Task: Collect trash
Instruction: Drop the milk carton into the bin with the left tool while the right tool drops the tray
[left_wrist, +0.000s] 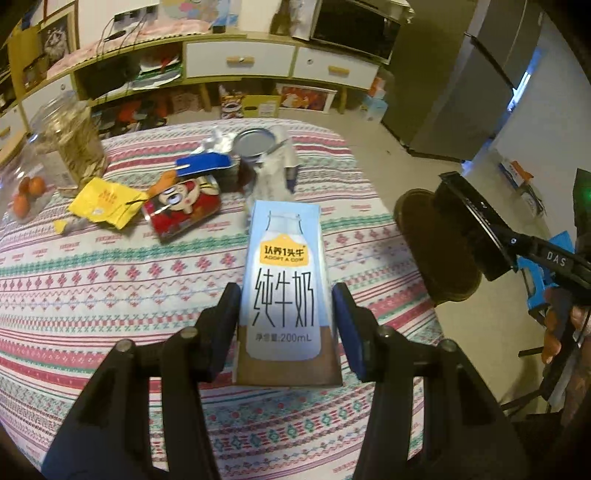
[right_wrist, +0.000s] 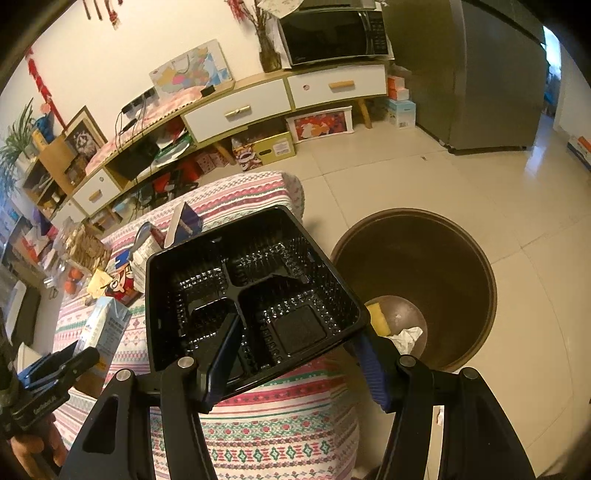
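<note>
Milk carton (left_wrist: 284, 291) between left hand-held gripper (left_wrist: 286, 325) pads.

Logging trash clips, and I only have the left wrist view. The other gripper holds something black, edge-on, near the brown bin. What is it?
Observer: A black tray with four compartments, all empty.
Operator: How is it gripped?
Observer: One finger of the right gripper sits inside a compartment, and the other is outside the tray's wall.
Operator: Is anything in the bin already?
Observer: Yes, the bin holds crumpled white paper and a yellow block-like piece at its bottom.
</note>
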